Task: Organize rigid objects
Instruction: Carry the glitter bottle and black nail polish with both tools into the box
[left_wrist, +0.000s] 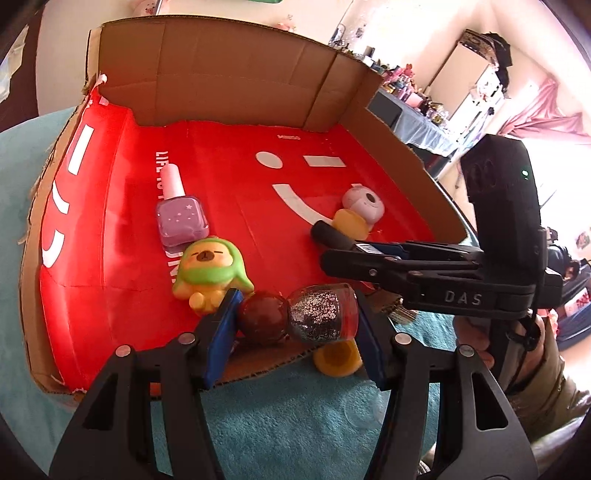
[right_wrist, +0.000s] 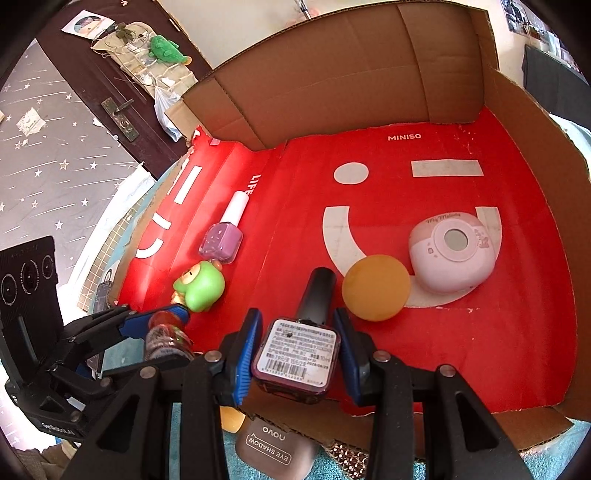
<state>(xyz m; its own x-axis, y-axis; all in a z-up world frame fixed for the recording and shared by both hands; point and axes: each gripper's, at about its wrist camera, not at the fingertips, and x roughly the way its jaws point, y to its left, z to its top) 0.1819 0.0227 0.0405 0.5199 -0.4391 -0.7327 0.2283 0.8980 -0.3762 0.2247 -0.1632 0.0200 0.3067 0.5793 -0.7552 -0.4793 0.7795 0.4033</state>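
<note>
- The left tool (left_wrist: 295, 317) pinches a glitter polish bottle (left_wrist: 321, 314) lying sideways between its blue pads, round dark-red cap (left_wrist: 263, 318) toward the left pad, low centre of the left wrist view, over the near edge of the red box tray (left_wrist: 229, 166).
- The right tool (right_wrist: 297, 354) pinches a dark square polish bottle (right_wrist: 295, 362) by its sides, label base facing the camera, black cap (right_wrist: 317, 291) pointing into the tray, at lower centre of the right wrist view.
- Already lying in the tray: a lilac polish bottle (right_wrist: 221, 242) and green figurine (right_wrist: 199, 284) at left, an orange ball (right_wrist: 376, 287) touching a pink round case (right_wrist: 452, 251) at right.
- Risk: the glitter bottle is held end to end on rounded glass, so I judge it could pivot or squirt out if the grip eases before it rests.
- Risk: the two tools sit close; lowering both together could knock them together or nudge the figurine just beside the left pad.
- Risk: the dark bottle's cap points at the ball; pushing forward could send it rolling.
- An eyeshadow case (right_wrist: 275, 448) and a yellow item lie outside the tray, under the tools.
</note>
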